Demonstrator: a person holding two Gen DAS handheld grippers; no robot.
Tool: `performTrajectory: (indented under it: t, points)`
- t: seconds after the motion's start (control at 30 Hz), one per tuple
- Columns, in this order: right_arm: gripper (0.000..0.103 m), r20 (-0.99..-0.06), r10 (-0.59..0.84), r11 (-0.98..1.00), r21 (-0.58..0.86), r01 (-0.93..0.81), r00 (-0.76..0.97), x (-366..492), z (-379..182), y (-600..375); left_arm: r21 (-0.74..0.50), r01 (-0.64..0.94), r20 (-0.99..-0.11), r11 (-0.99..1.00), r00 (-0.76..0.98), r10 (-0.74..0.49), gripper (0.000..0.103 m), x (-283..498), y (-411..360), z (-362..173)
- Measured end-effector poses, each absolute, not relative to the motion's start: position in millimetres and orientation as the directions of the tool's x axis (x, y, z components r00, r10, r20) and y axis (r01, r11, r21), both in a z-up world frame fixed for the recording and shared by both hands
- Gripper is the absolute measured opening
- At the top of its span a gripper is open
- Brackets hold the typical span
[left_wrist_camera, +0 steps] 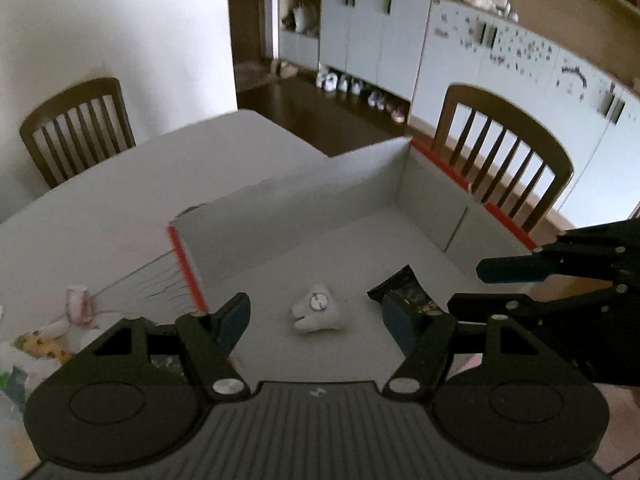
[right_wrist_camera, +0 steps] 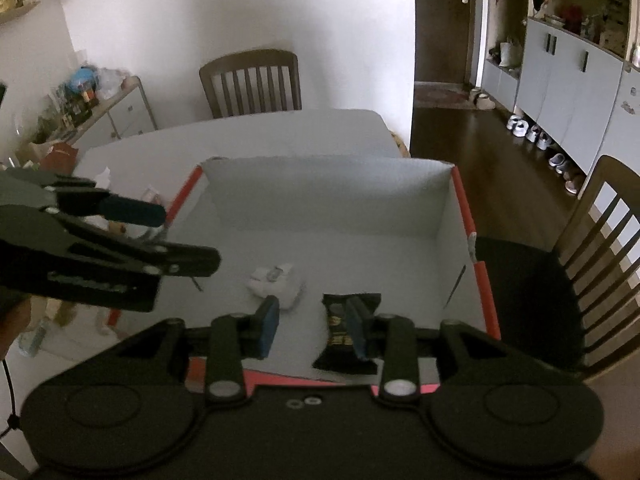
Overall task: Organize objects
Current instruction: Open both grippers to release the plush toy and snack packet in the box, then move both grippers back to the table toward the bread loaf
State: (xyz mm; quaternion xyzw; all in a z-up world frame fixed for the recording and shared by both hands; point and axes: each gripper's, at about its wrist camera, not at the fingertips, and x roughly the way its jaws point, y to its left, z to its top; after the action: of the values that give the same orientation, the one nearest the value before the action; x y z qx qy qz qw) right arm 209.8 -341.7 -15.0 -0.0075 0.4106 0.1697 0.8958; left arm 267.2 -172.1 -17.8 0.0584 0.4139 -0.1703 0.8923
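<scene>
A white open box with red edges (left_wrist_camera: 280, 200) (right_wrist_camera: 320, 196) stands on the table. Inside lie a white tooth-shaped plush (left_wrist_camera: 316, 309) (right_wrist_camera: 276, 280) and a black snack packet (left_wrist_camera: 404, 294) (right_wrist_camera: 340, 320). My left gripper (left_wrist_camera: 316, 320) is open and empty, above the box floor near the plush. My right gripper (right_wrist_camera: 314, 320) is open, above the box's near edge, with the packet lying under its right finger. The right gripper also shows in the left wrist view (left_wrist_camera: 472, 284), and the left gripper in the right wrist view (right_wrist_camera: 188, 236).
Small toys and packets (left_wrist_camera: 64, 328) lie on the table left of the box. Wooden chairs stand at the far side (right_wrist_camera: 252, 80) and at the right (left_wrist_camera: 500, 156). A cluttered sideboard (right_wrist_camera: 92, 112) is at the left, cabinets (left_wrist_camera: 380, 40) behind.
</scene>
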Motion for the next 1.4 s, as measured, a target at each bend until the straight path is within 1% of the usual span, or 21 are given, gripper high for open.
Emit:
performTrajectory:
  t: [0.17,0.4,0.5,0.57,0.63,0.7,0.83,0.87,0.9,1.07,1.17,1.2,1.23,1.4]
  points:
    - [0.04,-0.727,0.277,0.951,0.113,-0.288,0.629,197.9,-6.7,-325.4,-0.044,0.343,-0.708,0.938,0.651,-0.272,0.072,239.8,-147.2,-4.1]
    - [0.05,-0.708,0.265,0.959,0.123,-0.255,0.655,179.4,1.0,-297.6,-0.05,0.339,-0.667,0.94,0.689,-0.284,0.072,204.4,-107.1,5.6]
    - [0.054,-0.708,0.263,0.96,0.125,-0.251,0.655,173.9,2.6,-282.2,-0.061,0.334,-0.658,0.94,0.695,-0.29,0.078,194.0,-88.5,7.5]
    - [0.058,-0.706,0.265,0.959,0.125,-0.253,0.657,168.9,3.6,-271.5,-0.062,0.329,-0.656,0.942,0.698,-0.287,0.079,188.9,-76.8,7.5]
    - [0.063,-0.703,0.27,0.958,0.129,-0.255,0.658,164.5,4.9,-262.3,-0.061,0.323,-0.658,0.945,0.698,-0.281,0.079,184.4,-65.1,6.6]
    - [0.066,-0.699,0.272,0.958,0.13,-0.256,0.661,160.0,5.9,-252.4,-0.061,0.313,-0.656,0.948,0.703,-0.275,0.079,179.4,-52.4,4.7]
    - [0.074,-0.693,0.271,0.958,0.128,-0.255,0.669,151.9,7.3,-232.9,-0.077,0.292,-0.657,0.953,0.704,-0.269,0.079,172.2,-24.7,1.0]
    - [0.075,-0.69,0.272,0.958,0.128,-0.257,0.67,149.7,7.9,-228.7,-0.082,0.286,-0.658,0.955,0.704,-0.267,0.081,170.2,-17.5,-0.4]
    - [0.078,-0.688,0.272,0.958,0.126,-0.258,0.673,148.0,8.3,-224.5,-0.09,0.278,-0.658,0.956,0.705,-0.267,0.085,168.9,-9.4,-1.4]
    - [0.087,-0.685,0.266,0.958,0.112,-0.263,0.678,135.8,7.0,-200.4,-0.103,0.256,-0.661,0.961,0.705,-0.258,0.087,163.4,22.4,-10.6]
    - [0.092,-0.685,0.266,0.958,0.111,-0.264,0.678,130.9,4.9,-186.7,-0.115,0.24,-0.669,0.964,0.699,-0.254,0.095,162.4,39.3,-18.2]
    - [0.094,-0.685,0.265,0.958,0.109,-0.265,0.679,129.2,3.9,-182.1,-0.116,0.235,-0.669,0.965,0.7,-0.251,0.101,161.5,44.6,-20.7]
    - [0.095,-0.686,0.264,0.958,0.107,-0.265,0.678,127.6,2.9,-178.3,-0.117,0.23,-0.669,0.966,0.701,-0.248,0.103,161.3,50.0,-22.3]
    - [0.095,-0.702,0.262,0.957,0.102,-0.271,0.662,122.2,-4.9,-154.4,-0.139,0.212,-0.672,0.967,0.697,-0.25,0.103,161.2,74.1,-32.7]
